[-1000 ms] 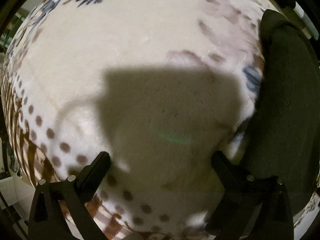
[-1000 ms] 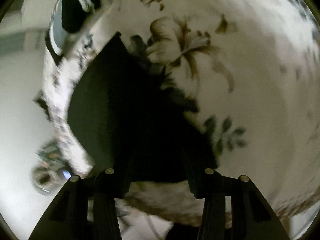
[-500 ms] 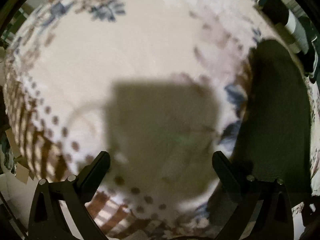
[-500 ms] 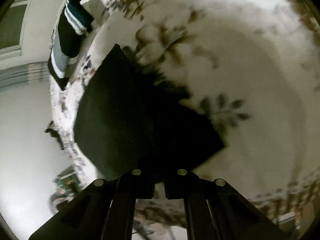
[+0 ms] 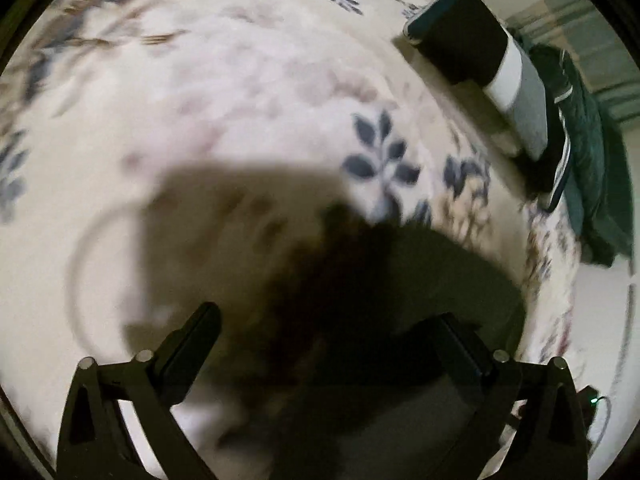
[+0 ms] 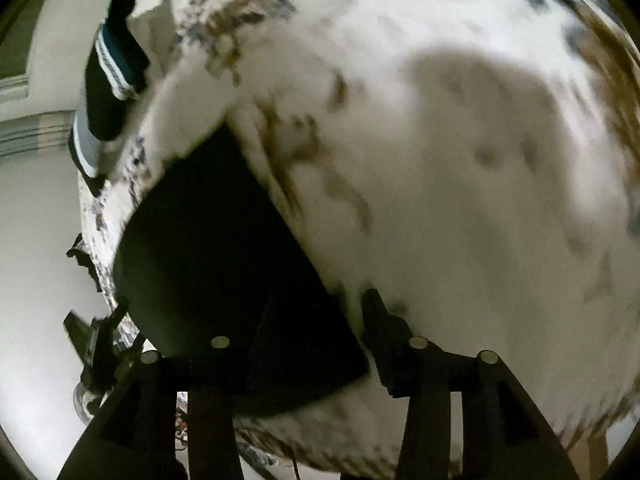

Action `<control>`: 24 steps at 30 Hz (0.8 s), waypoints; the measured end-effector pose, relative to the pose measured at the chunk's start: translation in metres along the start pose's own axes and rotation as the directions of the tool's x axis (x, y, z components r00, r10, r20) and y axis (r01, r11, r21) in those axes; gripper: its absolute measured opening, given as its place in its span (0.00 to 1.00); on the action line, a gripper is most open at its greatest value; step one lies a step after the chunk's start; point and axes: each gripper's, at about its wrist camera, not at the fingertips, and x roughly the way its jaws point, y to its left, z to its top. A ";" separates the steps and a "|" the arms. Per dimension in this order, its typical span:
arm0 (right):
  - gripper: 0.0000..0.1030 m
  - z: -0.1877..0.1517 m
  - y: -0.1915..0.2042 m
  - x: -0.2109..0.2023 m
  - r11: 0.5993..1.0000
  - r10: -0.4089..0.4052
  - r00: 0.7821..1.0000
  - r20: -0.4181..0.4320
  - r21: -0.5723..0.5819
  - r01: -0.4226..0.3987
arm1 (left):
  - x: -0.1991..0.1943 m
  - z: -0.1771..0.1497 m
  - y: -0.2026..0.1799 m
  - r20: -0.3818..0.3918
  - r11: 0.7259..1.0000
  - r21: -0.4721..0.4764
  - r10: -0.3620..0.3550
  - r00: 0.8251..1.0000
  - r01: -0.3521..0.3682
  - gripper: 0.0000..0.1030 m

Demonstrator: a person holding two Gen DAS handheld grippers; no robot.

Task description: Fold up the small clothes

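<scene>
**Dark garment on the floral blanket, both grippers spread above it**

A dark, nearly black folded cloth [image 6: 224, 264] lies flat on a cream plush blanket with blue and brown flower print [image 6: 460, 200]. In the right wrist view it fills the 7 to 8 o'clock part of the picture, its straight edge running from 11 o'clock down to 5 o'clock. The right gripper [image 6: 316, 344] hangs over its near corner — jaws parting, one finger above the cloth and one over the blanket, and no pinch on the fabric shows.

In the left wrist view the left gripper [image 5: 328, 340] stands wide apart, holding nothing, with the dark cloth [image 5: 440, 280] blurred beneath it toward 5 o'clock. At 2 o'clock a folded garment banded in black, white and grey [image 5: 500, 64] lies at the blanket's edge.
</scene>
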 end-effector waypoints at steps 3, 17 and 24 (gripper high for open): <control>0.46 0.029 0.027 0.020 0.996 0.031 0.999 -0.009 -0.085 -0.032 | 0.012 0.010 0.000 0.003 0.995 -0.007 -0.095 0.995 0.095 0.39; 0.11 0.098 0.081 0.086 0.974 0.211 0.977 -0.020 -0.077 -0.212 | 0.002 0.008 0.044 0.007 0.875 -0.282 -0.407 0.913 0.392 0.58; 0.10 0.104 0.083 0.070 0.981 0.187 0.980 0.074 -0.071 -0.182 | 0.007 0.028 0.015 0.020 0.937 -0.156 -0.313 0.950 0.312 0.08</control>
